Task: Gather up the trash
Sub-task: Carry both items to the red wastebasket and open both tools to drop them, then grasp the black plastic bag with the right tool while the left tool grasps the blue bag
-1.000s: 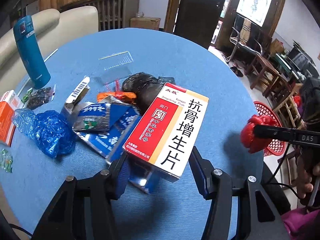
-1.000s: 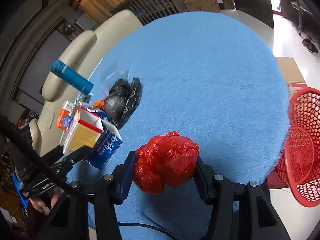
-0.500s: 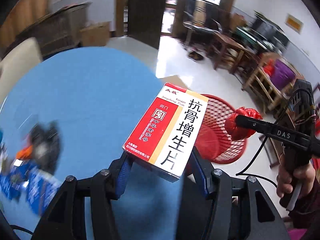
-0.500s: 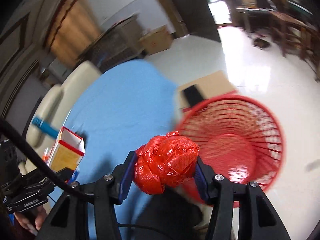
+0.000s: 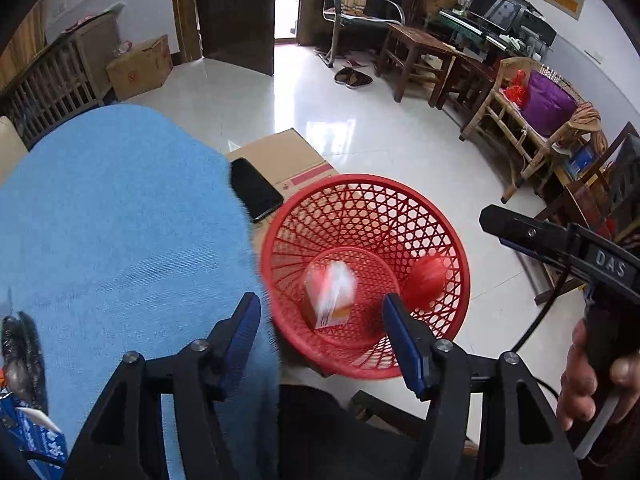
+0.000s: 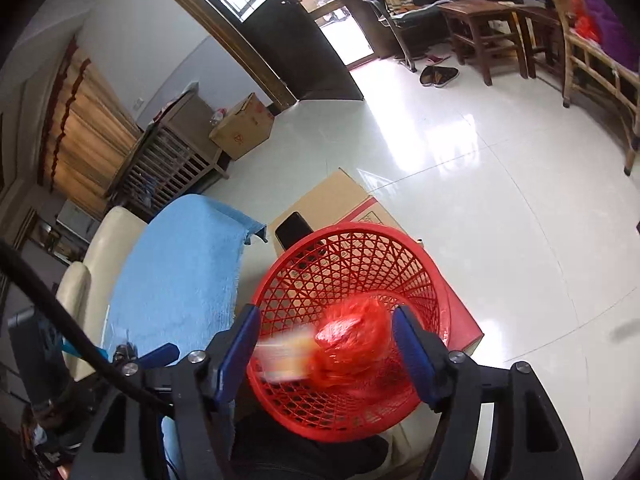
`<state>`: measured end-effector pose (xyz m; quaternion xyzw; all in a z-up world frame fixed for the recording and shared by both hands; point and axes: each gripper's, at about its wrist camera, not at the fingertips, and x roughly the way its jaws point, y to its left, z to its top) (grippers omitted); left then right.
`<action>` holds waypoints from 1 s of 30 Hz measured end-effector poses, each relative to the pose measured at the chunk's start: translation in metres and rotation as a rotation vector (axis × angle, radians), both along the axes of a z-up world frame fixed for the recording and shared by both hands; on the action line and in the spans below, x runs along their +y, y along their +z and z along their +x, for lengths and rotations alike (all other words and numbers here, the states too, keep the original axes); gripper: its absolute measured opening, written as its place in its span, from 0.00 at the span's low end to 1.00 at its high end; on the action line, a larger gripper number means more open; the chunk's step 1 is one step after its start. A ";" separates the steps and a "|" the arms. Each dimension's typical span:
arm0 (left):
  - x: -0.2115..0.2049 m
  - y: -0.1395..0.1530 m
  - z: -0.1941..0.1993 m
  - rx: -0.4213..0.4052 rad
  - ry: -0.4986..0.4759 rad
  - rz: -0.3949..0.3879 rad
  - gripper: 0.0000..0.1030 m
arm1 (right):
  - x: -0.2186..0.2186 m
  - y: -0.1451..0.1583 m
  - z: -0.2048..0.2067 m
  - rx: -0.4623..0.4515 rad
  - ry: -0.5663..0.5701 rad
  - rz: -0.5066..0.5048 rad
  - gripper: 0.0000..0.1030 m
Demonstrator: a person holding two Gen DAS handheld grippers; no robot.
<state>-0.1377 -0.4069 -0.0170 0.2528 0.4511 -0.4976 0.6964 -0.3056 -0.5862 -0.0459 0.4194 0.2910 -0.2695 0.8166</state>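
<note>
A red mesh basket (image 5: 320,220) stands on the floor beside the blue-clothed table (image 5: 120,220). Inside it, blurred in motion, are a red-and-white medicine box (image 5: 330,294) and a crumpled red plastic bag (image 5: 428,280). My left gripper (image 5: 320,312) hangs over the basket, its jaws opening, and the box is free of its pads. In the right wrist view my right gripper (image 6: 326,332) is over the basket (image 6: 340,230) too, jaws opening. The red bag (image 6: 352,340) drops clear of its pads beside the box (image 6: 280,356).
A black phone (image 5: 254,190) lies on a flat cardboard box (image 5: 288,156) behind the basket. A black bag (image 5: 20,360) and a blue packet (image 5: 36,436) lie on the table at lower left. A hand (image 5: 588,380) holds the right gripper. Wooden chairs stand at the far right.
Both grippers swung from over the table to above the basket. Each has opened and let go: the box and the red bag now fall into the basket.
</note>
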 end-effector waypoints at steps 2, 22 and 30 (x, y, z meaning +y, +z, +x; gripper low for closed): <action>0.013 0.006 0.003 -0.015 0.017 -0.013 0.62 | 0.000 0.001 -0.003 -0.002 0.008 -0.008 0.70; 0.328 0.035 0.076 -0.249 0.635 -0.046 0.69 | 0.156 0.064 0.160 0.050 0.495 -0.103 0.70; 0.418 0.032 0.130 -0.197 0.899 -0.091 0.71 | 0.236 0.057 0.275 0.100 0.703 -0.098 0.70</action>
